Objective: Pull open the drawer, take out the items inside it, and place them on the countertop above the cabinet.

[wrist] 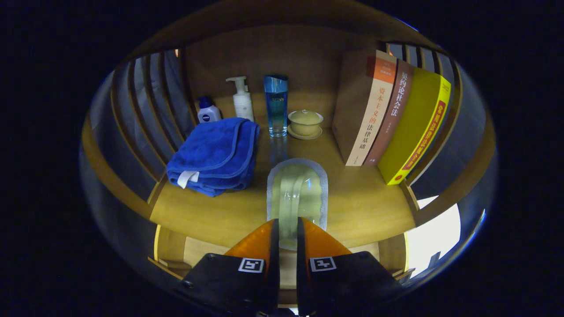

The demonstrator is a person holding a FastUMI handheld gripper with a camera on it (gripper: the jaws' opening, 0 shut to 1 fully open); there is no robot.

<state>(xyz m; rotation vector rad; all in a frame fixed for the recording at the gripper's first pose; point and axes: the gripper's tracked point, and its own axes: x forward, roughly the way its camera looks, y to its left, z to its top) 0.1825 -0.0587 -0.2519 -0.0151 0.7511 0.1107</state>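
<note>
A home nook: wooden shelf (361,207) with toiletries (lotion (243,100)), books (387,119).

Wooden desk (361,207) carries everything. Clear sealed pouch (296,193) flat on it, just ahead of tongs (287,231), whose tips pinch pouch's near end. Folded blue towel (216,154) ahead to left. Beyond: small bottle (208,111), pump bottle (242,99), blue glass (276,105), lidded cup on saucer (305,123). Three books (387,119) upright, ahead to right.

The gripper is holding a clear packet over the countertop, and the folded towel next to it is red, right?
Not quite: the folded towel is blue, not red, as the gripper view shows. The rest holds: the gripper is pinching the clear packet over the countertop, with the towel beside it.
</note>
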